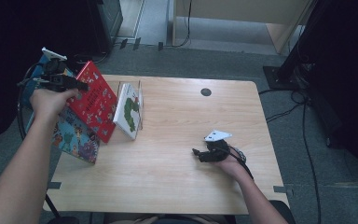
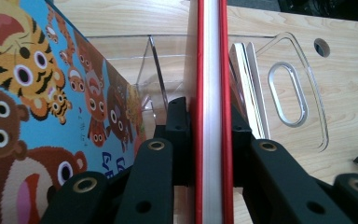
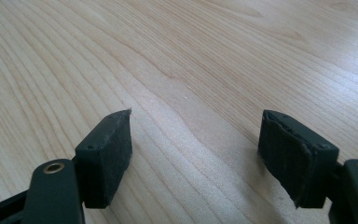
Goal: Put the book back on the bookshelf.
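A red picture book [image 1: 95, 100] stands tilted at the table's left, held by its top edge in my left gripper [image 1: 77, 86]. In the left gripper view the book's red covers and white page block [image 2: 210, 116] run straight between the two black jaws, which are shut on it. A blue book with cartoon animals [image 1: 74, 135] [image 2: 42, 107] leans just left of it. A white book with a green caterpillar [image 1: 129, 109] stands in a clear acrylic book rack [image 1: 140, 100] [image 2: 303, 88]. My right gripper [image 1: 196, 154] [image 3: 196, 140] rests open low over bare wood.
The wooden table [image 1: 177, 182] has a round cable hole [image 1: 206, 92] at the back. Cables [image 1: 303, 112] lie on the grey floor to the right, and dark furniture stands at both sides. Bare wood stretches between the rack and the right hand.
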Demonstrator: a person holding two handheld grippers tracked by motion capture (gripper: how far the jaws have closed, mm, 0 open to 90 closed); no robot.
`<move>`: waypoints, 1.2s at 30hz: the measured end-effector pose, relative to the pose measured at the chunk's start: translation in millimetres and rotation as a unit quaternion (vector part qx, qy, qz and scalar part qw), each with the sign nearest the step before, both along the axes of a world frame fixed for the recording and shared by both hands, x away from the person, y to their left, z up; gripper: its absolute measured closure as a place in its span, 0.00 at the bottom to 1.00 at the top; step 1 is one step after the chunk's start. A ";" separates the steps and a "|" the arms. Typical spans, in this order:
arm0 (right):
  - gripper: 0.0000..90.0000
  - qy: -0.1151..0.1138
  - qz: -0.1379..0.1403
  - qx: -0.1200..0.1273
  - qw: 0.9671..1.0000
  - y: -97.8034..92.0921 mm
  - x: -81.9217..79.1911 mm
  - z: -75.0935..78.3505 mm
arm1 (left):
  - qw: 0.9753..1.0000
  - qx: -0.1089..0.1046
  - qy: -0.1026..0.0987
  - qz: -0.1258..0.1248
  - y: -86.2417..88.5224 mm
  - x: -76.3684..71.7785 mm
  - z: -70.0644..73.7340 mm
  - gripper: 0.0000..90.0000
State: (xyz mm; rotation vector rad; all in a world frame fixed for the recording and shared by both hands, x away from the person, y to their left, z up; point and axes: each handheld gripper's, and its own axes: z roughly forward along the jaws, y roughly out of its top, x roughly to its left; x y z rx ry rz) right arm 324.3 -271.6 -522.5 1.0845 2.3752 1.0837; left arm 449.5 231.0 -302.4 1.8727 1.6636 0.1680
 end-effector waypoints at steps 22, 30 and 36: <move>0.29 -0.001 0.001 -0.001 1.000 -0.1 0.1 0.0 | 1.000 -0.003 0.022 0.001 6.8 -1.1 5.7 0.64; 0.29 -0.001 0.000 -0.001 1.000 -0.1 0.1 0.0 | 1.000 -0.009 0.014 0.001 11.3 -3.2 11.4 0.57; 0.28 -0.001 0.000 -0.001 1.000 0.0 0.0 0.0 | 1.000 -0.009 0.010 -0.001 13.6 -6.3 15.4 0.54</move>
